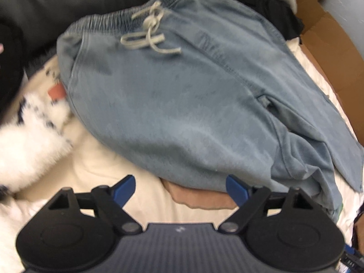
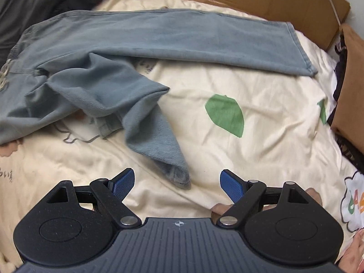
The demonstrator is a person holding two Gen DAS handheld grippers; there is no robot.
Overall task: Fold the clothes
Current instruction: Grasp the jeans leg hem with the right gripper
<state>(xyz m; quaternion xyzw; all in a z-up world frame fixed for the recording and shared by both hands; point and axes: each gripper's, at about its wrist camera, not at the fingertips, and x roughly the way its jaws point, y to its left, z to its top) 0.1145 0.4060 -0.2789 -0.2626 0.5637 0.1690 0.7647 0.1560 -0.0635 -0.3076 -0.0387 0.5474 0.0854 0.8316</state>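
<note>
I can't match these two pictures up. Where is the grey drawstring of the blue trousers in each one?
Left wrist view: the drawstring lies knotted at the waistband, upper middle of the picture.
Right wrist view: only a blurred bit of the drawstring shows at the far left edge.
Shared landmark: the blue trousers on the cream bedsheet; the crumpled leg at lower right of the left view fills the left-centre of the right view.

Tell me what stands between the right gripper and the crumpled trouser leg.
Nothing visible does. The right gripper is open, and the cuff of the crumpled leg lies just ahead, between its fingers, on the bare sheet. The other leg lies flat farther off, out of the way.
</note>
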